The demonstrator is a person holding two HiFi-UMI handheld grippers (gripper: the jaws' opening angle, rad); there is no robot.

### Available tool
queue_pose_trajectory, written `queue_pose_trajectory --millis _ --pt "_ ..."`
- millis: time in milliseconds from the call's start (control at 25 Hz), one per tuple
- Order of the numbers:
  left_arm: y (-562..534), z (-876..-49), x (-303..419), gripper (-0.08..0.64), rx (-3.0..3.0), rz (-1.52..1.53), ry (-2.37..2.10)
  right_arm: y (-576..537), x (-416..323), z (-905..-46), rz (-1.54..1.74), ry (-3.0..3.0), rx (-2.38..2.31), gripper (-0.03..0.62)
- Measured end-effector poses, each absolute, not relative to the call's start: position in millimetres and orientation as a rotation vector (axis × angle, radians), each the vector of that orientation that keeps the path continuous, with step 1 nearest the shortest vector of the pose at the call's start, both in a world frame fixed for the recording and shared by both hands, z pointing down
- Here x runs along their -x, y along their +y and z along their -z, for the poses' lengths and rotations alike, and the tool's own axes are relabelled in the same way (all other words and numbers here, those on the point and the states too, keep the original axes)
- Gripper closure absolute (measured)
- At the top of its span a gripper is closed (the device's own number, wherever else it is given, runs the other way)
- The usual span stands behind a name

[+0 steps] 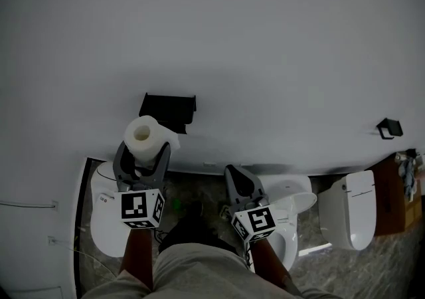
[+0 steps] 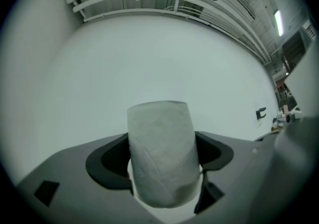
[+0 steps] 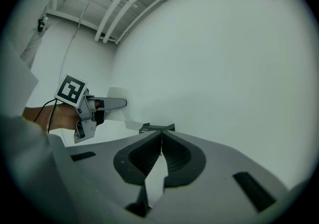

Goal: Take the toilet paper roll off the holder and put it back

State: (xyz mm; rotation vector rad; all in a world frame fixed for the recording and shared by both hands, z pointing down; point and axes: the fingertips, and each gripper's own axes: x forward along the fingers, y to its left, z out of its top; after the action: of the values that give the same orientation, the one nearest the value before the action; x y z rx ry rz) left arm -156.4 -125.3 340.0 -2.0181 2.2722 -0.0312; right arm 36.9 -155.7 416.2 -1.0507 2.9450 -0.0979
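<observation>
Two grippers, left gripper (image 1: 142, 153) jaws spread wide, pinching the toilet paper roll (image 1: 144, 134) by its sides, roll upright, just beside the black holder (image 1: 169, 106) on the white wall (image 1: 279, 45), right gripper (image 3: 160, 137) jaws pressed together, nothing between them.

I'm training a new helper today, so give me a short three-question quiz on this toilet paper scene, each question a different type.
1. True or false: the toilet paper roll is sitting on the black holder.
2. Fill in: the right gripper has its fingers ____ (open or shut).
3. What grips the roll? A) left gripper B) right gripper C) nothing

Key: 1 false; 2 shut; 3 A.
</observation>
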Motion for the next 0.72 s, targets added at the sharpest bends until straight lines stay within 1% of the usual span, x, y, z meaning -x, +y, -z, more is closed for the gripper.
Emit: queue_pose_trajectory --millis 320,600,720 --pt "-112.0 -341.4 172.9 0.164 1.98 0.044 2.319 -152.6 -18.1 -414.1 0.109 2.966 0.984 0.588" --pt "-100.4 -339.9 205.3 0.164 1.912 0.012 2.387 -158.9 11.1 -410.6 0.087 3.0 0.905 0.588" --pt "-93.7 -340.0 226.4 0.164 1.876 0.002 2.42 -161.6 34.3 -408.6 0.077 3.019 0.858 0.588"
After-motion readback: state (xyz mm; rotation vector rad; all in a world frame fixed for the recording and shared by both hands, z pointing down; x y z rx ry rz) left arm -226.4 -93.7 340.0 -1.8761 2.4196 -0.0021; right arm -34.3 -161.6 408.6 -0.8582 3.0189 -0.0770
